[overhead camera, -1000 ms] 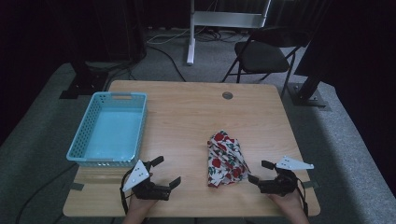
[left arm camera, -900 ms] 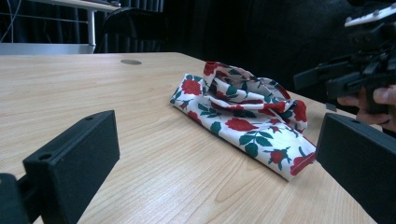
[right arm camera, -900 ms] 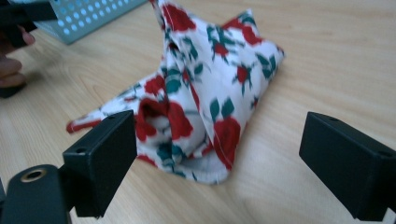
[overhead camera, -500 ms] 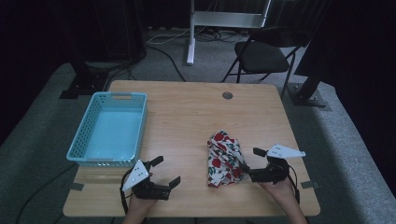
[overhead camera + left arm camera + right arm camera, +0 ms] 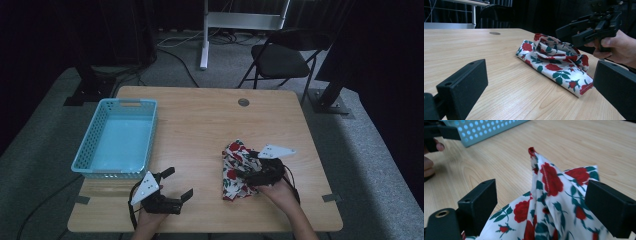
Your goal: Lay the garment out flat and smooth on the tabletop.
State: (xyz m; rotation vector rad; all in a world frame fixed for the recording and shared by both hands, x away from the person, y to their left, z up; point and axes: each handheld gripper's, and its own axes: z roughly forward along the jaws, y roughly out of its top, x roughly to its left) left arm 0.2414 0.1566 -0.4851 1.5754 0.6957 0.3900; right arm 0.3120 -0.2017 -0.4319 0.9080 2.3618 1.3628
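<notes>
The right gripper (image 5: 250,172) is now sitting over the cloth (image 5: 235,170), having slid in from the table's right edge where it was waiting a second ago. In its own view the jaws are standing wide apart with a raised fold of the cloth (image 5: 549,202) between them, so it is straddling the fabric, not yet pinching it. That looks like the start of a pick-up, probably headed for the basket (image 5: 117,140) at the table's left edge, though that is only a guess.

The left gripper (image 5: 175,192) is keeping to its spot near the front edge, jaws spread wide and empty, pointing across at the cloth (image 5: 554,62). The cloth itself is lying crumpled toward the front right of the table (image 5: 200,125), well apart from the basket.

Hard to read: from above, the right gripper's plate and the hand (image 5: 280,192) are covering the cloth's right side, so how far the fold is reaching between the jaws is unclear. In the right gripper view the cloth is running off the bottom edge, and the basket (image 5: 486,130) is cut off at the top.
</notes>
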